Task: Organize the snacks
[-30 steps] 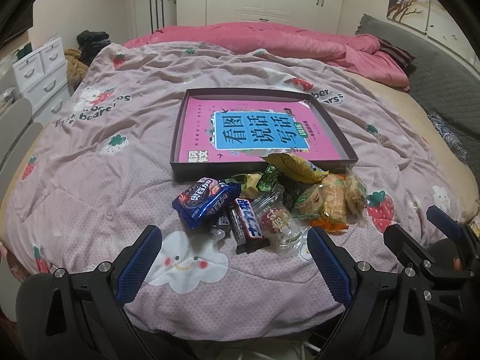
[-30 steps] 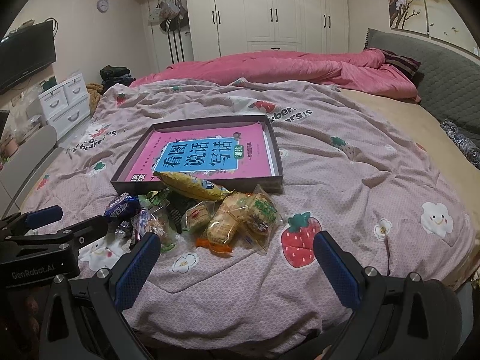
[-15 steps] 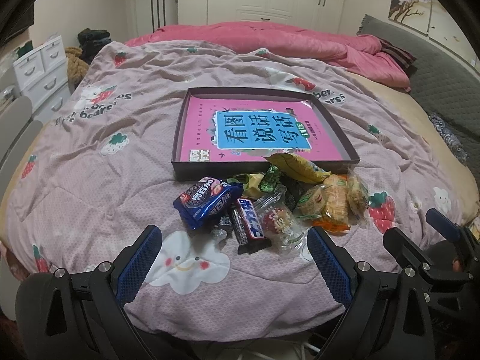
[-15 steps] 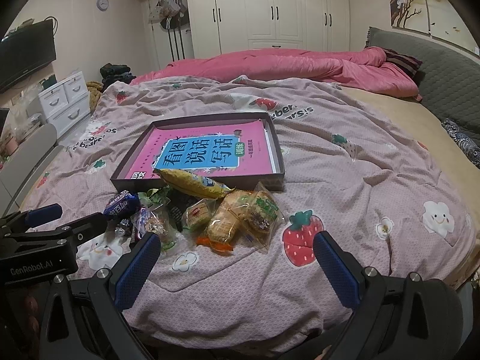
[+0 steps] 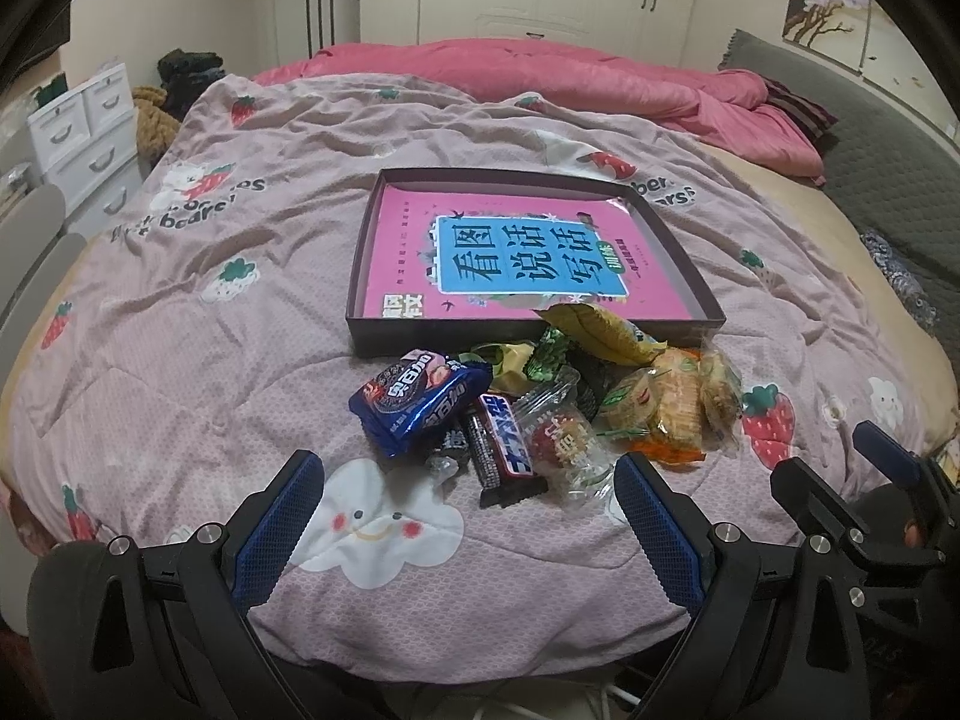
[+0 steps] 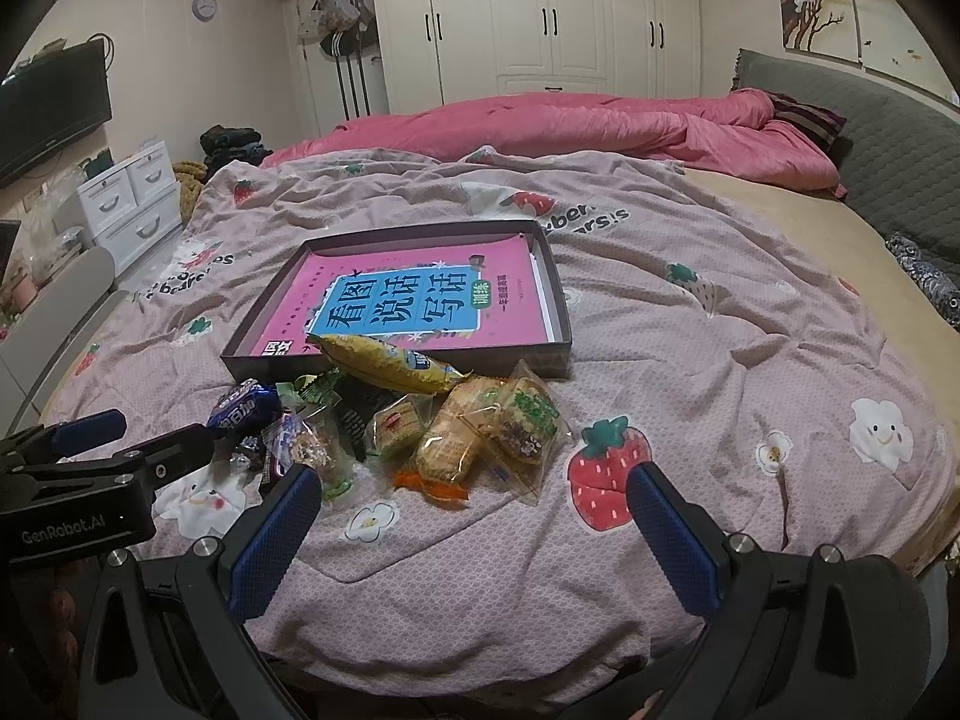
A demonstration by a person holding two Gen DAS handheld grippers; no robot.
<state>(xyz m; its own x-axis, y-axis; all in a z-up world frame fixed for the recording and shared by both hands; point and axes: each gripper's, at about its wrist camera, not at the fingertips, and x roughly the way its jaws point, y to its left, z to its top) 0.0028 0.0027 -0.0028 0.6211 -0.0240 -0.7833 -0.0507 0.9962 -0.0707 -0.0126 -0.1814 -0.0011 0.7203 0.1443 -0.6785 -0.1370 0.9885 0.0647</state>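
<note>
Snacks (image 5: 540, 408) lie in a small pile on the bed cover (image 5: 180, 360), just past my two grippers. My left gripper (image 5: 468, 531) is spread wide and holds nothing. My right gripper (image 6: 474, 531) is spread wide too, and it is empty.

From the left gripper, a dark candy bar (image 5: 503, 450) sits closest, at 12 o'clock. A blue cookie pack (image 5: 417, 399) lies beside it, toward 11 o'clock. A clear candy wrapper (image 5: 567, 441) lies at 1 o'clock. Further on, cracker packs (image 5: 672, 402) sit at 1 o'clock, next to a strawberry print on the cover.

From the right gripper, the cracker packs (image 6: 492, 426) are at 12 o'clock, and the blue cookie pack (image 6: 243, 408) is at 10 o'clock. My left gripper (image 6: 90, 438) shows there at 9 o'clock.

Past the pile, a yellow bag (image 5: 600, 330) leans on the near wall of a dark box (image 5: 528, 339). A pink book (image 5: 516, 258) lies flat inside the box. No snack lies fully inside the box.

Far back at 12 o'clock is a pink quilt (image 6: 570, 126), then white wardrobe doors (image 6: 540, 18).
</note>
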